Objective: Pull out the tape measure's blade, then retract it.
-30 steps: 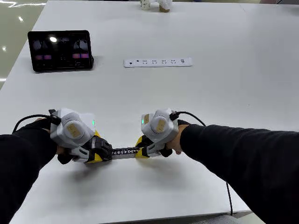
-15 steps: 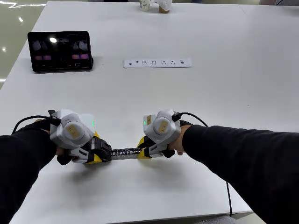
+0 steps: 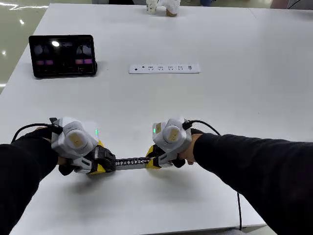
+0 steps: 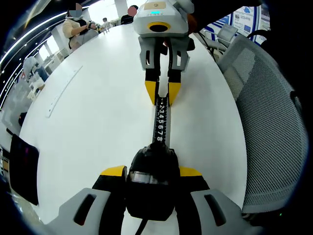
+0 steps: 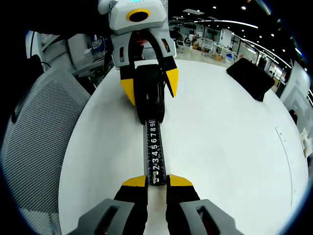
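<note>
Tape measure case [image 4: 151, 188] clamped between the left gripper's [image 4: 151, 172] jaws, its blade [image 5: 153, 147] drawn out a short way along the white table [image 3: 210, 103]. The blade runs straight ahead into the right gripper's [image 5: 157, 181] jaws, which pinch its tip. Retracting likely means moving the right gripper back along that line.

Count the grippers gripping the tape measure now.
2. The left gripper has its jaws closed on the black case; the right gripper pinches the blade at its tip, a short numbered stretch showing between them.

Dark tablet [image 3: 62, 55], power strip [image 3: 164, 68], perhaps cups [image 3: 161, 6] on white table [image 3: 244, 73].
</note>
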Demonstrator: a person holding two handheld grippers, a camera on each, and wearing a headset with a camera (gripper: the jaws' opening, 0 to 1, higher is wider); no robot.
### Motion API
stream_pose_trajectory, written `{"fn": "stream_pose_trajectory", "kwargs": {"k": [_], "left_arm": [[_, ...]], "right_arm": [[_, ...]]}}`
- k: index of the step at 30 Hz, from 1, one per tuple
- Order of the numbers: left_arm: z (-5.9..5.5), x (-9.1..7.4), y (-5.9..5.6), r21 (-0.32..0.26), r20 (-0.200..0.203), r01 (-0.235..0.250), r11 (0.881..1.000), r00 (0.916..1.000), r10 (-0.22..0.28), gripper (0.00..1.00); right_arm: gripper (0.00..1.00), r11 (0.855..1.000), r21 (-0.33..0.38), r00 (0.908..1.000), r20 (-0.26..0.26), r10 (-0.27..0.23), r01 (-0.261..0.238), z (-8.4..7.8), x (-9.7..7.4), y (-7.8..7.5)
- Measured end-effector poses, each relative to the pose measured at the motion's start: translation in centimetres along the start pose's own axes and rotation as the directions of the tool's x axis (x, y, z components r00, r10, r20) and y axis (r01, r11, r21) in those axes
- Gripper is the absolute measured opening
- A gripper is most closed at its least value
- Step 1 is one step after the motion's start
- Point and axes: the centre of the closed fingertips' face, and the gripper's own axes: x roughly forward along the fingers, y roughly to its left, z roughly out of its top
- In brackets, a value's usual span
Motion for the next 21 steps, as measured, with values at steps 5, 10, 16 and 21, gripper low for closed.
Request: {"fn": "stream_pose_trajectory", "kwargs": {"k": [5, 10, 16, 21], "left_arm": [[0.0, 0.0, 0.0, 0.001, 0.002, -0.002, 1.0, 1.0, 0.002, 0.33], [0.0, 0.0, 0.0, 0.001, 0.003, -0.002, 1.0, 1.0, 0.002, 0.33], [0.0, 0.0, -0.1, 0.002, 0.004, -0.002, 1.0, 1.0, 0.002, 0.33], [0.1, 0.0, -0.1, 0.002, 0.003, -0.002, 1.0, 1.0, 0.002, 0.33]], "right_arm": [[0.1, 1.0, 0.001, 1.0, -0.005, 0.002, -0.002, -0.3, -0.2, 0.1], [0.1, 1.0, 0.002, 1.0, -0.007, 0.003, -0.003, -0.6, -0.4, 0.1], [0.1, 1.0, 0.002, 1.0, -0.009, 0.001, -0.001, -0.8, -0.7, 0.2], [0.1, 1.0, 0.007, 1.0, -0.008, 0.003, -0.003, -1.1, -0.9, 0.1]]}}
